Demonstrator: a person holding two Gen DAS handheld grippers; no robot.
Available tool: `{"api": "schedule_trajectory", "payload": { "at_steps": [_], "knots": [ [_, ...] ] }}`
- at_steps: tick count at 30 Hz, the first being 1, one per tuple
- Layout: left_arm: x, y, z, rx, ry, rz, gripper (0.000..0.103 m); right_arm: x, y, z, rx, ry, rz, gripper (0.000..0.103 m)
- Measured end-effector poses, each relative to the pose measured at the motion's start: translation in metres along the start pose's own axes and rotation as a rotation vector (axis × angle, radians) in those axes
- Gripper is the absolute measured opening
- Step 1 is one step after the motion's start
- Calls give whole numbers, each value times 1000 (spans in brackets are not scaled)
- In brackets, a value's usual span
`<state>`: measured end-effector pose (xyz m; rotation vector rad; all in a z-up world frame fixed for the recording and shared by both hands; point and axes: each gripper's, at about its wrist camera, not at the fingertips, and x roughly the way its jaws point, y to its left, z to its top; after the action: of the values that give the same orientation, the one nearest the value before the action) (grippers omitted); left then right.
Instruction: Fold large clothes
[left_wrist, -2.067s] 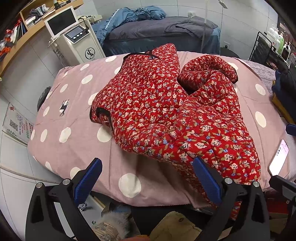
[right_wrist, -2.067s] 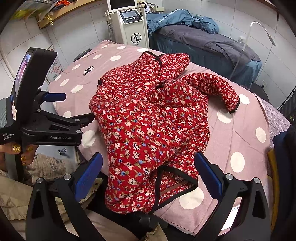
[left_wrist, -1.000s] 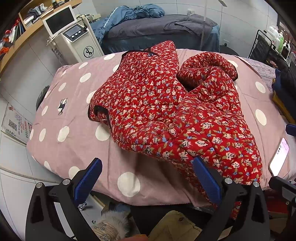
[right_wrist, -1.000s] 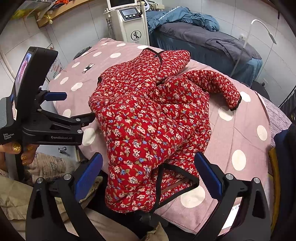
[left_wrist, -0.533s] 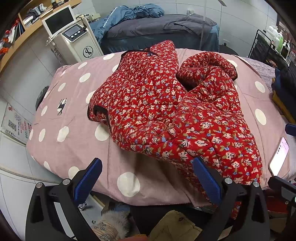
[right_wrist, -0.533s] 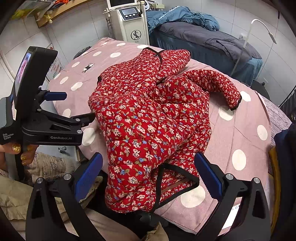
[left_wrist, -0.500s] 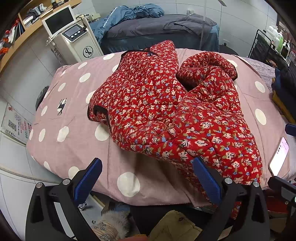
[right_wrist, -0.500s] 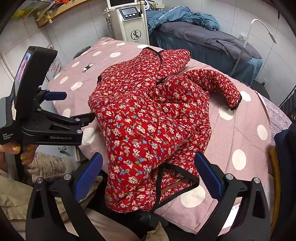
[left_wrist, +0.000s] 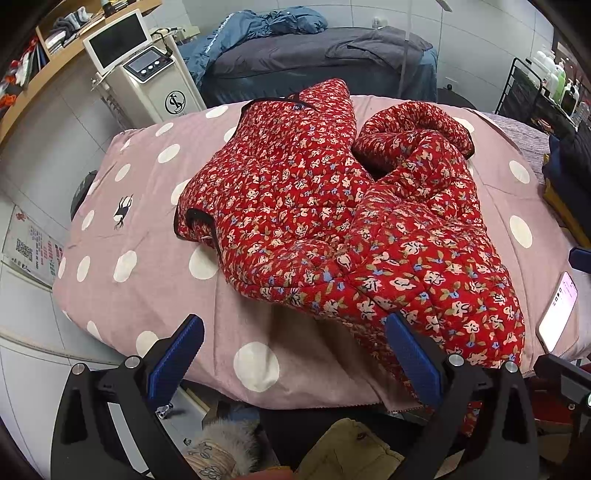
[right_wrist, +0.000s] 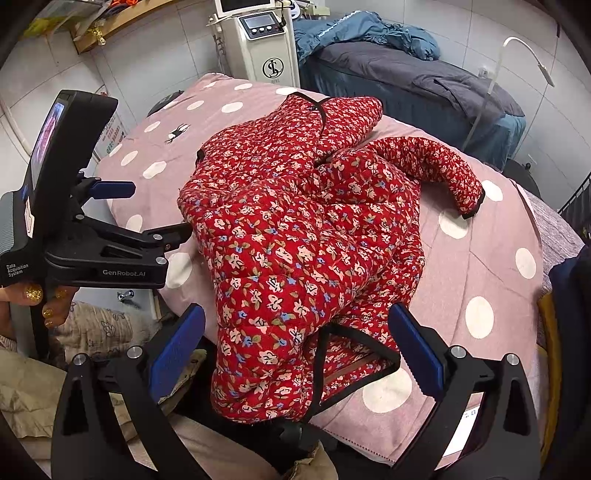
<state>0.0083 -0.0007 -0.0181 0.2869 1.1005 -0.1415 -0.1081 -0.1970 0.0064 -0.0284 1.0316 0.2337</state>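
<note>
Folding has not really begun, by my reading: the red jacket (left_wrist: 332, 206) lies in a rumpled heap on the bed (left_wrist: 122, 236), its hem spilling over the near edge, and neither gripper touches it. The left gripper (left_wrist: 291, 354) hovers just off the near edge with its fingers spread wide and nothing between them. The right gripper (right_wrist: 295, 347) is likewise wide and empty, poised around the hanging corner of the hem without contact. This looks like the approach before a first grasp. The next move probably calls for taking hold of the hem or a shoulder and drawing the body out flat, then freeing the sleeve (right_wrist: 436, 166), which curls away across the bedcover.

The jacket is quilted and puffy, stitched in small diamonds, with a dense flower print and black binding along collar, cuff and hem. Such padding likely resists sharp creases and springs back, so a firm bite on the bound edge seems wise. The bedcover is soft pink cloth with large white dots.
</note>
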Motion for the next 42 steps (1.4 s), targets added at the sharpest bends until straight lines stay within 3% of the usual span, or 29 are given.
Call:
{"api": "schedule_trajectory", "payload": {
  "at_steps": [21, 28, 31, 38, 42],
  "knots": [
    [7, 1, 1, 0, 5, -9, 97, 2, 0, 0, 10, -3, 18, 98],
    [9, 5, 8, -2, -7, -40, 97, -14, -9, 3, 48, -109, 79, 98],
    [14, 9, 12, -21, 8, -61, 97, -15, -19, 4, 99, -130, 121, 98],
    [28, 34, 29, -86, 15, -79, 97, 29, -65, -14, 346, 14, 262, 98],
    [38, 53, 67, -141, -10, -146, 97, 52, -88, -26, 478, 54, 251, 98]
  ]
}}
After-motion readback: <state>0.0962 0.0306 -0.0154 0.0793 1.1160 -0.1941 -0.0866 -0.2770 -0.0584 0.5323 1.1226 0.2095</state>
